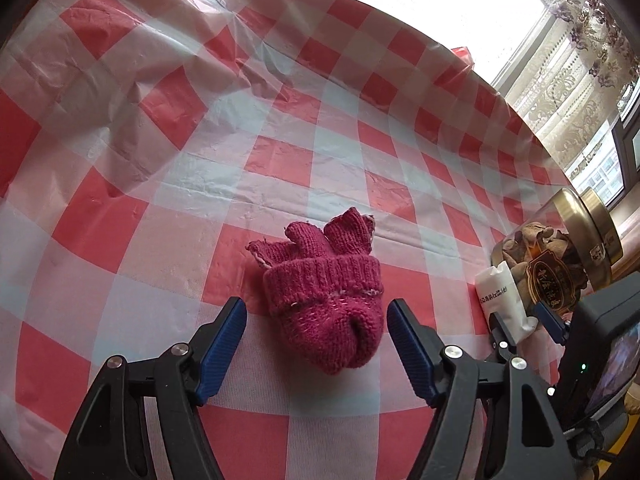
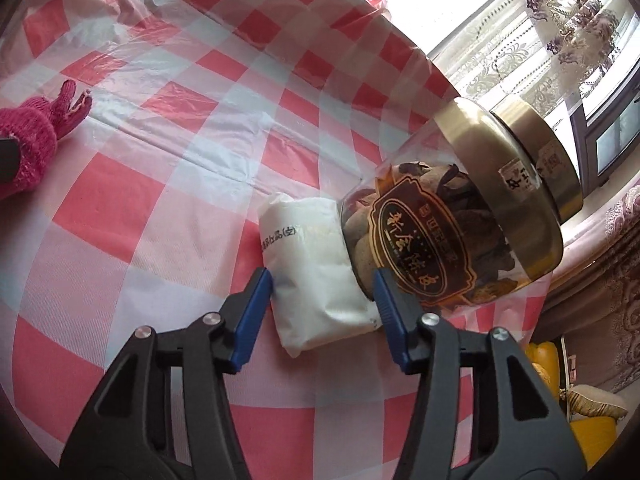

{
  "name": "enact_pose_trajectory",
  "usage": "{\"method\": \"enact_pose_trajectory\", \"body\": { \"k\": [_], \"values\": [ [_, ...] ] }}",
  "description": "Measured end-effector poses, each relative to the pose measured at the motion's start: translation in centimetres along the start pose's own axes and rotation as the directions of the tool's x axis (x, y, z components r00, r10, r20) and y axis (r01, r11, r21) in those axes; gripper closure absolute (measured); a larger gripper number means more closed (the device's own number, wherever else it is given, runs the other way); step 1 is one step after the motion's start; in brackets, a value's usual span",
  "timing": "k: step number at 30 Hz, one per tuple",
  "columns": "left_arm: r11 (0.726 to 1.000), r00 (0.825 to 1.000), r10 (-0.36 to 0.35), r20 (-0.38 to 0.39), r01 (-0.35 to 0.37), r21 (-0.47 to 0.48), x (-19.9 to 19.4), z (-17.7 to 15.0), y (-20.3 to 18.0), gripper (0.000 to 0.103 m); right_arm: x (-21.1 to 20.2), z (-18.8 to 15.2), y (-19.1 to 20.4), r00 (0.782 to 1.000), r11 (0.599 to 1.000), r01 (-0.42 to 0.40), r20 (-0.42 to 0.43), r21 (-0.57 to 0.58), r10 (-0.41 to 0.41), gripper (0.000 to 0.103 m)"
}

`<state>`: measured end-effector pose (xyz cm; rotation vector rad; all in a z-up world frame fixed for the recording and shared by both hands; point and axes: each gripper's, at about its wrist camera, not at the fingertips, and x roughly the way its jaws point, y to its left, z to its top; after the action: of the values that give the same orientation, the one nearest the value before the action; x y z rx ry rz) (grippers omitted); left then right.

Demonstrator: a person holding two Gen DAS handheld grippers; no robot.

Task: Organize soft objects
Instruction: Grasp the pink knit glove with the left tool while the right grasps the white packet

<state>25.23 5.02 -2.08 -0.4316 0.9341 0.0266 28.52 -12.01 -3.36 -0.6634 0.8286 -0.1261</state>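
Nearest the lens, the left gripper (image 1: 316, 320) is seen with its blue pads spread wide on either side of a pink knitted glove (image 1: 324, 300), which lies bundled between them and is not pressed by either pad. The right gripper (image 2: 322, 300) is set astride a white soft packet (image 2: 316, 272); its left pad appears to touch the packet's edge, while contact on the right side cannot be told, so a firm grip is not confirmed. Just beyond the right pad, a glass jar (image 2: 468, 216) with a gold lid is leaned against the packet.

The step in hand is judged to be the grasping of both soft things at once. Both sets of jaws must next be closed gently, and the jar must not be knocked.

A red-and-white checked plastic cloth (image 1: 160, 120) is spread, creased, over the table. Lace curtains (image 2: 552, 20) and a bright window are seen beyond it.
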Motion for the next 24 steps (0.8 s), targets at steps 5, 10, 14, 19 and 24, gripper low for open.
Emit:
{"method": "enact_pose_trajectory", "body": {
  "k": [5,10,14,19,24],
  "values": [
    [0.999,1.000,-0.018,-0.006,0.018,0.029,0.8,0.0,-0.2,0.042,0.8,-0.1,0.3,1.000,1.000,0.003,-0.008,0.018,-0.003,0.048],
    [0.997,1.000,-0.024,-0.001,0.024,0.070,1.0,-0.2,-0.6,0.056,0.9,0.1,-0.2,0.999,0.998,-0.032,-0.004,0.052,0.032,0.049],
    [0.996,1.000,-0.026,0.013,0.025,0.090,0.7,-0.3,-0.8,0.067,1.0,0.0,-1.0,0.995,0.990,-0.099,0.003,0.102,0.100,0.054],
    [0.994,0.999,-0.023,0.029,0.020,0.107,0.3,-0.5,-1.1,0.075,0.8,-0.3,-1.5,0.987,0.978,-0.161,0.024,0.133,0.159,0.058],
    [0.993,0.999,-0.028,0.036,0.024,0.116,-0.1,-1.0,-1.4,0.077,-0.1,-0.6,-1.7,0.976,0.966,-0.216,0.050,0.144,0.211,0.060]
  ]
}}
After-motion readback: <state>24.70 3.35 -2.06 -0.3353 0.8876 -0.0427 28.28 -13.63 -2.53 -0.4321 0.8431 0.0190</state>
